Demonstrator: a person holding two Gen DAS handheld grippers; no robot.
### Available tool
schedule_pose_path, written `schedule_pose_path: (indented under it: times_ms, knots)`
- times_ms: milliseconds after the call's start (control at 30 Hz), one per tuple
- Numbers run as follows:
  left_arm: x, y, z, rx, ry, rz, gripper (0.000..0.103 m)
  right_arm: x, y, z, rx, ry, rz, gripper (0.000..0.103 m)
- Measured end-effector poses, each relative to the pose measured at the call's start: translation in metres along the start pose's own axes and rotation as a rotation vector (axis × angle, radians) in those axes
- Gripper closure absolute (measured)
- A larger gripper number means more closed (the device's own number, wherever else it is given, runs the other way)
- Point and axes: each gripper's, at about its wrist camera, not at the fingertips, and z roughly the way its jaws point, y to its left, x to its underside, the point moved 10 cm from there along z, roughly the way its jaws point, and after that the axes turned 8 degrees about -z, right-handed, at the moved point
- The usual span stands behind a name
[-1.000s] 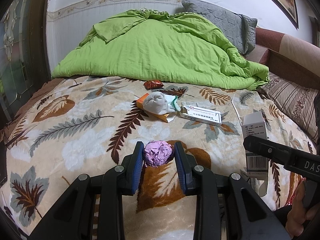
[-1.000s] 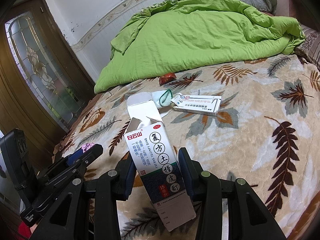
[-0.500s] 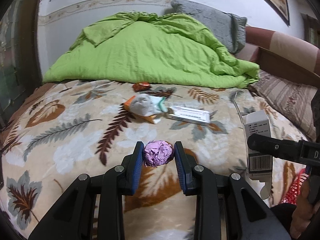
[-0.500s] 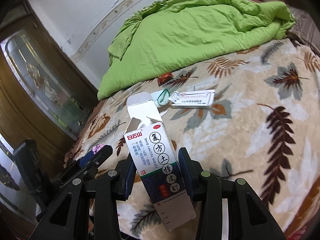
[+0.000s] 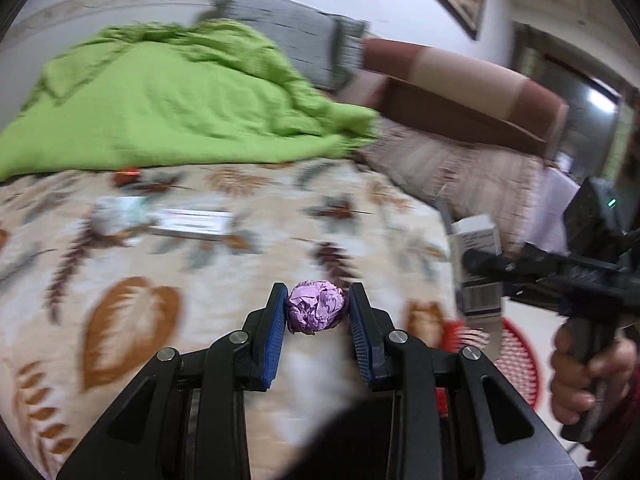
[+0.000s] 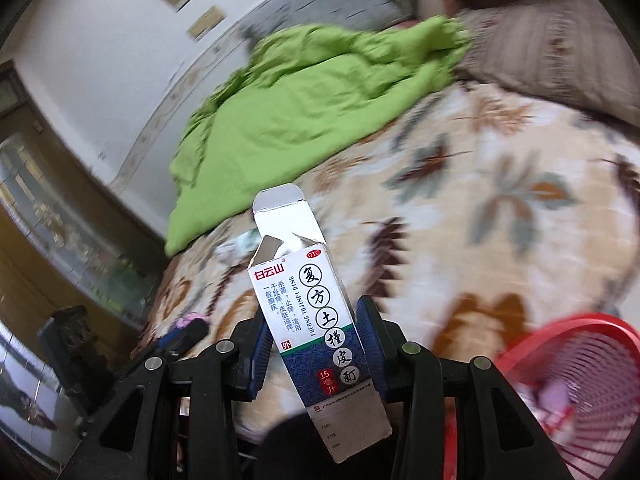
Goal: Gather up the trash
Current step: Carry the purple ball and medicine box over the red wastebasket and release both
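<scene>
Two grippers are loaded. Your left gripper (image 5: 317, 312) has its blue pads (image 5: 275, 332) closed onto a crumpled purple paper ball (image 5: 316, 312), which sits clamped between the fingertips above the leaf-patterned blanket (image 5: 132, 320). Your right gripper (image 6: 316, 348) is closed on a white and blue medicine carton (image 6: 316, 320); the carton stands roughly upright between the pads, tilted slightly, with its top flap (image 6: 280, 208) open and its lower end projecting below the fingers.

In the left wrist view, the same carton (image 5: 478, 264) appears at the right edge of the bed, held in your right gripper's black frame, with your right hand (image 5: 588, 376) wrapped around the grip. A red mesh basket (image 5: 516, 360) lies below and behind the carton, beside the bed. In the right wrist view, the basket (image 6: 576, 380) sits at lower right, close to the gripper, with a pale object inside it; blur prevents identification.

Items remaining on the blanket: a flat white box (image 5: 192, 222) near the centre, a crumpled whitish wad (image 5: 110, 220) just to its left, and a small reddish wrapper (image 5: 128, 176) farther back, close to the edge of the green quilt (image 5: 160, 100). The quilt is heaped across the far part of the bed, with a grey pillow (image 5: 296, 36) behind it and a striped pillow (image 5: 460, 168) to the right.

Both views show motion blur.
</scene>
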Motion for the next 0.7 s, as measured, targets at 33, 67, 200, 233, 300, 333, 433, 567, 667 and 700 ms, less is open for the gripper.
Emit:
schedule_pose_path:
  times_ms: [33,67,200,233,300,333,433,567,667,700]
  knots:
    - [0.001,-0.015,0.003,0.036,0.016,0.007,0.073,0.003,-0.01,-0.01,0.018,-0.003,0.014,0.058]
    - [0.004,-0.027,0.006,0.064,0.03,0.013,0.073,0.009,-0.021,-0.023,0.043,-0.003,0.029,0.058]
    - [0.016,-0.086,0.023,0.182,0.108,0.048,0.073,0.021,-0.062,-0.059,0.115,-0.008,0.082,0.058]
    - [0.02,-0.096,0.026,0.198,0.121,0.057,0.073,0.024,-0.071,-0.067,0.13,-0.012,0.098,0.058]
    - [0.03,-0.123,0.037,0.236,0.161,0.086,0.073,0.03,-0.09,-0.083,0.155,-0.024,0.138,0.058]
    - [0.036,-0.136,0.042,0.255,0.183,0.1,0.073,0.034,-0.098,-0.09,0.169,-0.031,0.157,0.058]
    - [0.056,-0.172,0.051,0.302,0.241,0.146,0.073,0.038,-0.119,-0.105,0.197,-0.046,0.198,0.057]
    - [0.077,-0.204,0.063,0.334,0.295,0.193,0.073,0.045,-0.132,-0.116,0.221,-0.049,0.226,0.056]
    - [0.092,-0.215,0.068,0.341,0.339,0.215,0.066,0.049,-0.139,-0.117,0.219,-0.04,0.249,0.051]
    - [0.095,-0.216,0.069,0.339,0.351,0.218,0.062,0.05,-0.141,-0.118,0.222,-0.038,0.255,0.046]
